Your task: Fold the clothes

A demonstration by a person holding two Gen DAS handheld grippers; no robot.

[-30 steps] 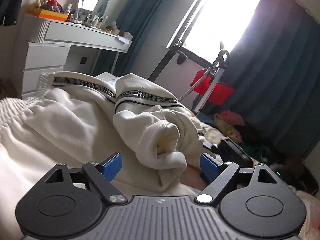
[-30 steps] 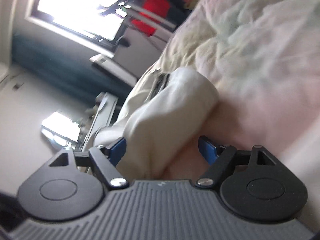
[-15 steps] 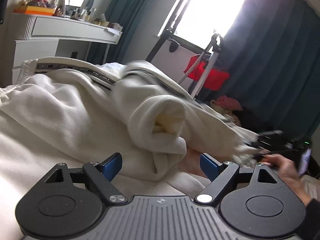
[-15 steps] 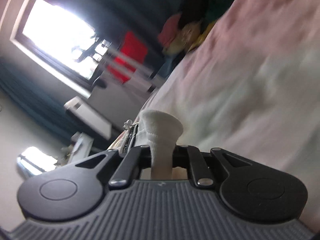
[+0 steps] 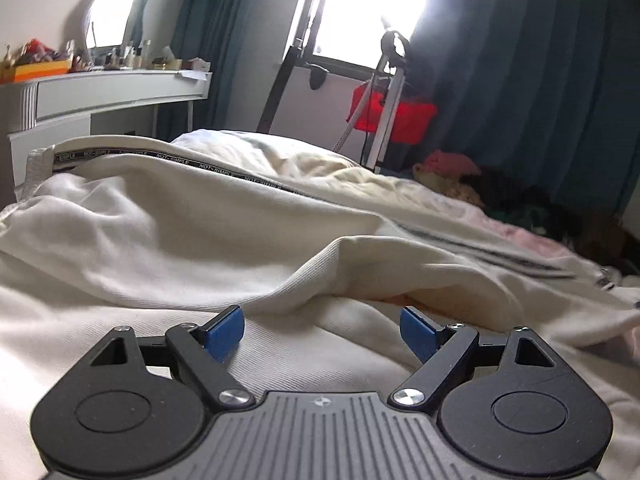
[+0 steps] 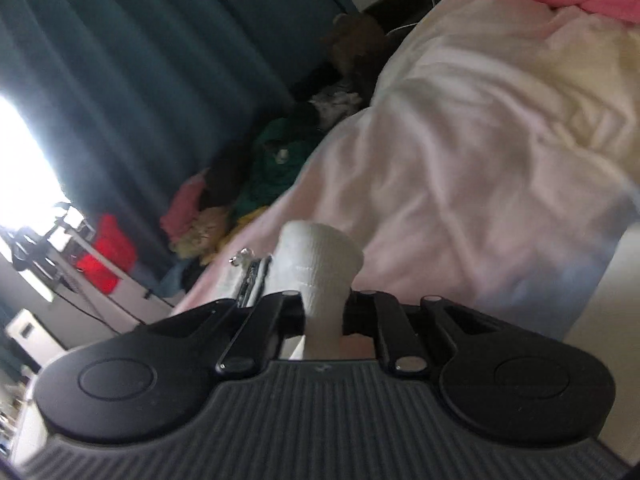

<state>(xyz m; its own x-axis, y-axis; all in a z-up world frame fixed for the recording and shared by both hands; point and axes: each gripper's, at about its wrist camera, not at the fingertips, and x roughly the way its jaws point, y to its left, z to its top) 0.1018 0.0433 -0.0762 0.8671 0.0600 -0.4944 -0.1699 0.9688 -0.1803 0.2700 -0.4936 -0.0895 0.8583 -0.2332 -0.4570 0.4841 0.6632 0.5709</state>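
A cream zip jacket (image 5: 168, 216) with a black lettered tape along its zip lies spread over the bed in the left wrist view. My left gripper (image 5: 322, 330) hovers low over its near fabric, open, blue pads apart with nothing between them. In the right wrist view my right gripper (image 6: 322, 300) is shut on the jacket's ribbed sleeve cuff (image 6: 320, 256), which sticks up between the closed fingers. The jacket's metal zip end (image 6: 250, 276) shows just left of the cuff.
The pale pink bed sheet (image 6: 460, 184) stretches right. A white dresser (image 5: 100, 96) with clutter stands back left. A window (image 5: 368, 8), dark teal curtains (image 5: 540, 80), a stand with a red item (image 5: 394, 114) and a heap of clothes (image 5: 460, 176) lie behind the bed.
My right gripper closed on the sleeve cuff and pulled it away to the right. The bunched sleeve in front of my left gripper has been drawn out flat.
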